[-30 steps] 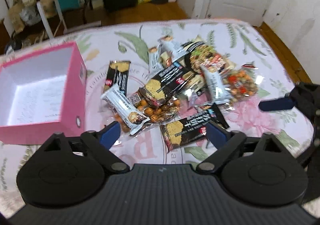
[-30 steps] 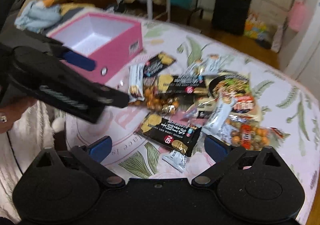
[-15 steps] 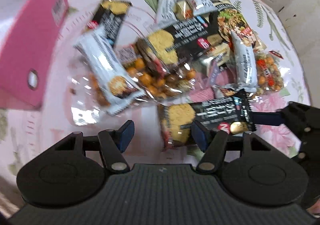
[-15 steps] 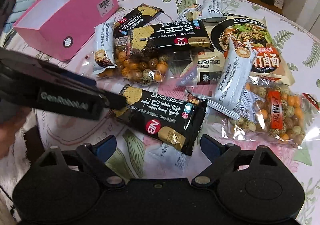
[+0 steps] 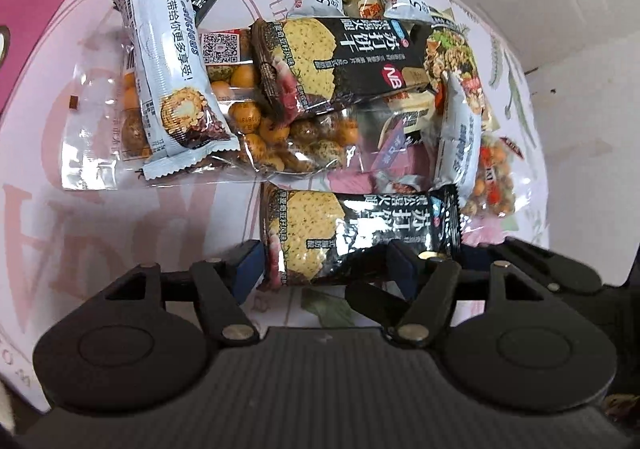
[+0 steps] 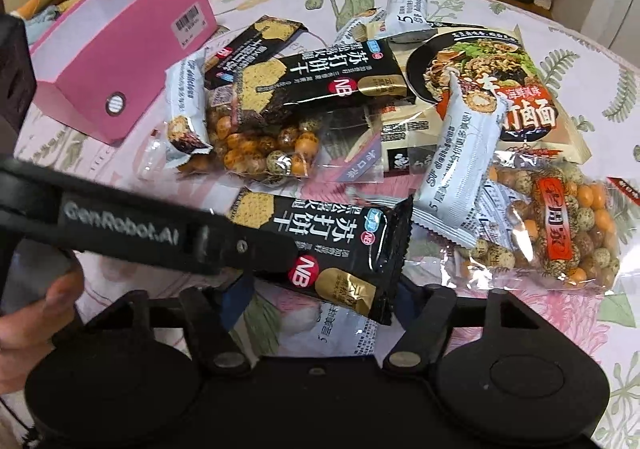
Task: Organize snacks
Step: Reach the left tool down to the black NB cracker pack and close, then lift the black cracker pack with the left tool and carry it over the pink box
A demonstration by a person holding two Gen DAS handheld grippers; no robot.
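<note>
Both grippers have dropped closer to the nearest black foil cracker packet (image 5: 356, 233), lying in front of the snack pile. The left gripper (image 5: 324, 269) brackets its cracker-picture end, jaws narrowed, touching. The right gripper (image 6: 320, 299) straddles its gold-label end. Only the right view shows the pink cardboard box (image 6: 120, 49) left of the packet.

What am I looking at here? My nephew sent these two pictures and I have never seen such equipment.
No robot: a person holds a two-finger gripper in each hand, each carrying a fisheye camera that looks along its fingers. One picture comes from the left gripper, the other from the right gripper. Both are low over the nearest black cracker packet, fingers on either side of it; whether either grips it, I cannot tell. On the flowered tablecloth lies a heap of snacks: more cracker packets, coated nuts, a noodle bag. The pink box stands beside them.
</note>
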